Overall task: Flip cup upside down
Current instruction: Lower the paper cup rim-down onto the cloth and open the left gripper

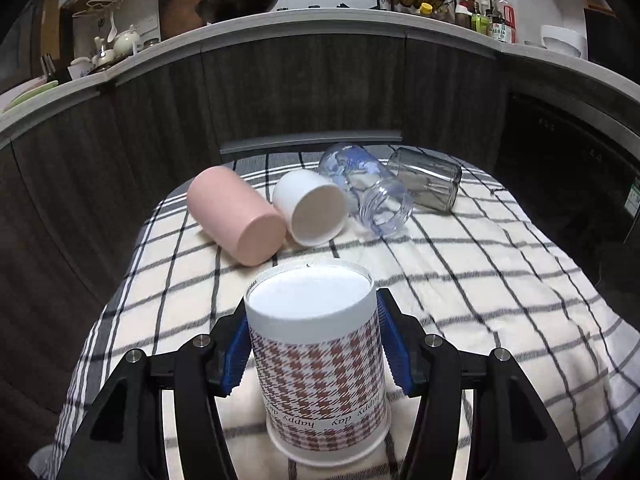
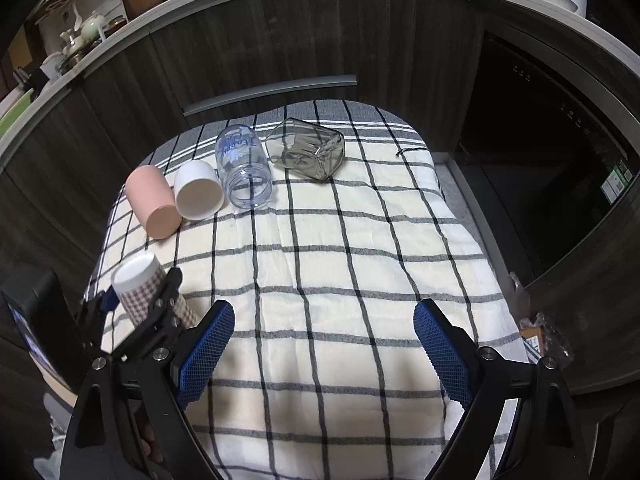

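Left gripper [image 1: 314, 350]: closed on the houndstooth-patterned paper cup [image 1: 320, 356], blue pads pressing both sides. Cup sits low centre of the left wrist view, inverted, white base uppermost, rim toward the checked tablecloth [image 1: 500, 280]. Right gripper [image 2: 324, 344]: open, nothing between the fingers, low over the cloth. Upper centre: pink cylindrical cup [image 1: 236, 216], white cup [image 1: 312, 208], clear plastic jar [image 1: 366, 188] and grey glass tumbler [image 1: 426, 184], all lying sideways.
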`<state>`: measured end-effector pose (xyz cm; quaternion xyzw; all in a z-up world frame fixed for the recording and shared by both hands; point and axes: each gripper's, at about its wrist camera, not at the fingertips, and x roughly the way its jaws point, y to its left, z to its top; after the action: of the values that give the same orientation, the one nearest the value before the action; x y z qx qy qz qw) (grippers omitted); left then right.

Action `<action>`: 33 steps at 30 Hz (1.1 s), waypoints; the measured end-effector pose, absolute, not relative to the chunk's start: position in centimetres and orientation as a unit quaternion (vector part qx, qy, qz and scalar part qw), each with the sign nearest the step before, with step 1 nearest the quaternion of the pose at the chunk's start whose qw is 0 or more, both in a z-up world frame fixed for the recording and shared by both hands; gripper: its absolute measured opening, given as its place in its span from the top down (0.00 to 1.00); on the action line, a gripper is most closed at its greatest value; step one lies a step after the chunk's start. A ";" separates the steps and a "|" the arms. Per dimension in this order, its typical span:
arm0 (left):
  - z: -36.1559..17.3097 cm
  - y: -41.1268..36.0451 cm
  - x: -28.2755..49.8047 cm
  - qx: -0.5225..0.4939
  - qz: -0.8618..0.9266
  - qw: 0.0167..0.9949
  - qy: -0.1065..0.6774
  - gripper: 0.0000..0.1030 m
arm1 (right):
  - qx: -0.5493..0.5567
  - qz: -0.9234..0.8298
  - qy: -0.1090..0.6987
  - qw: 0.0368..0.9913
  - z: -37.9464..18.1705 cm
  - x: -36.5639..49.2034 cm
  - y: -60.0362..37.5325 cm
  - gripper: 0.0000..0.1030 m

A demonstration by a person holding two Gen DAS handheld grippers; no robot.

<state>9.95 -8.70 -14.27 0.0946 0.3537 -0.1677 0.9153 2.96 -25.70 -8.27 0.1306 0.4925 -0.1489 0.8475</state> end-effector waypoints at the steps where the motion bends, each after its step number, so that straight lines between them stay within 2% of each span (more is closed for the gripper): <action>1: -14.5 -8.8 9.4 0.097 -0.167 0.915 0.355 0.42 | 0.130 -0.149 0.493 0.847 -8.3 2.9 -25.7 0.11; 4: -14.7 -8.5 8.6 0.096 -0.166 0.914 0.358 0.34 | 0.128 -0.148 0.494 0.847 -8.1 2.8 -25.5 0.11; 9: -13.7 -7.7 7.9 0.086 -0.158 0.916 0.358 0.30 | 0.126 -0.143 0.495 0.847 -7.8 2.7 -25.2 0.11; 14: -10.5 -6.4 7.3 0.065 -0.148 0.923 0.349 0.20 | 0.133 -0.139 0.487 0.852 -6.6 2.3 -25.2 0.11; 23: -4.9 -4.1 6.2 0.047 -0.130 0.926 0.352 0.18 | 0.137 -0.133 0.461 0.867 -4.5 1.7 -24.8 0.11; 33: -2.7 -1.8 4.4 0.032 -0.090 0.916 0.389 0.17 | 0.109 -0.125 0.422 0.891 -2.1 0.8 -22.6 0.11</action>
<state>4.44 -1.82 -2.66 0.0317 0.3886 -0.0897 0.9165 0.78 -22.64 -2.12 0.1089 0.4216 -0.1255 0.8914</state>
